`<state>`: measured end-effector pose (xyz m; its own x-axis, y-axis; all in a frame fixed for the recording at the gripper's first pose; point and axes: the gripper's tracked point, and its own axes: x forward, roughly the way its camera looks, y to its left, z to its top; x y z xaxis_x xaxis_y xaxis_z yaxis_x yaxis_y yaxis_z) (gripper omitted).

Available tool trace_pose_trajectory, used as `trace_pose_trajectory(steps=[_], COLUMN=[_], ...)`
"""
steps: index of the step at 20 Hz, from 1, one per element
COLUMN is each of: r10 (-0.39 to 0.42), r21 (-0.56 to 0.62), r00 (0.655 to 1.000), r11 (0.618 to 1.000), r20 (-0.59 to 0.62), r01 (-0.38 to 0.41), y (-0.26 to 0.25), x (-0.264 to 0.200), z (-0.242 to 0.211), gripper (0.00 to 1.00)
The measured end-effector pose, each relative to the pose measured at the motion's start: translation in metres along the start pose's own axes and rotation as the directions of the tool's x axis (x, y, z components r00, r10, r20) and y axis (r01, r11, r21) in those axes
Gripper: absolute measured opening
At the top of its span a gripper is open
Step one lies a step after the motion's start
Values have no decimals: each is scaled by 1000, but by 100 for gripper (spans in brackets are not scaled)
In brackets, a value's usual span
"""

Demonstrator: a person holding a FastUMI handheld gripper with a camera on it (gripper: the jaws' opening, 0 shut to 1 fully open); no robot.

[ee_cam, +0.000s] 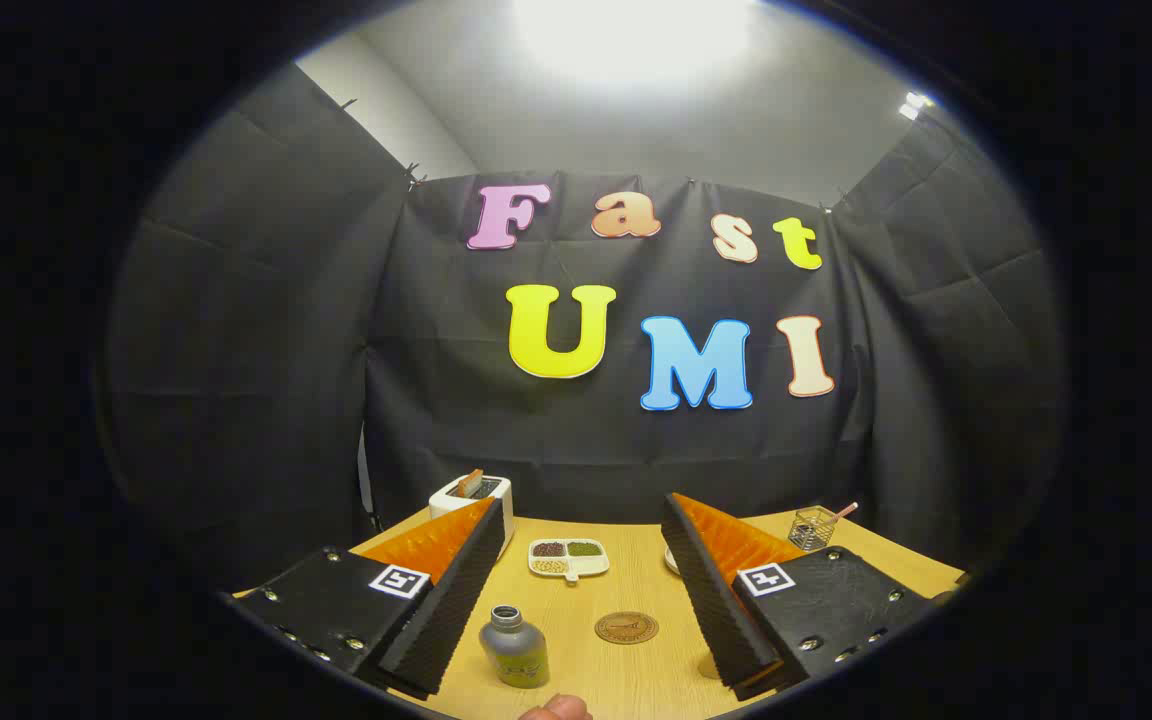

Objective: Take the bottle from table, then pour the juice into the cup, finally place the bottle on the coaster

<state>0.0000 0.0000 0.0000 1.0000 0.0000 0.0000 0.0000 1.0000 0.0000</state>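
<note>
Wooden table [626,680] | bottle [514,648] upright, cap off, between fingers, nearer left one | coaster [626,628] just right of bottle | gripper [576,560] spread wide, holding nothing | divided dish [568,558] beyond

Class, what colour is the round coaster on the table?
Brown, with a darker rim: the coaster, seen in the gripper view.

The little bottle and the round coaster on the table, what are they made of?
The small grey bottle with a yellow-green label looks like metal or matte plastic: dull sheen, silvery open neck; the picture can't settle which. The round brown coaster looks like wood or cork: flat, matte, with a darker rim. Both rest on the pale wood-grain table, between the fingers of the open tongs.
</note>
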Motion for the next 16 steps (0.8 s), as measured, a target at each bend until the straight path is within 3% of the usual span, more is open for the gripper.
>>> trace_pose_trajectory(steps=[16], r10=[-47], r21=[16], r00=[997], r11=[999], r20=[57], r01=[47], y=[-13], x=[3], z=[15], gripper=[96])
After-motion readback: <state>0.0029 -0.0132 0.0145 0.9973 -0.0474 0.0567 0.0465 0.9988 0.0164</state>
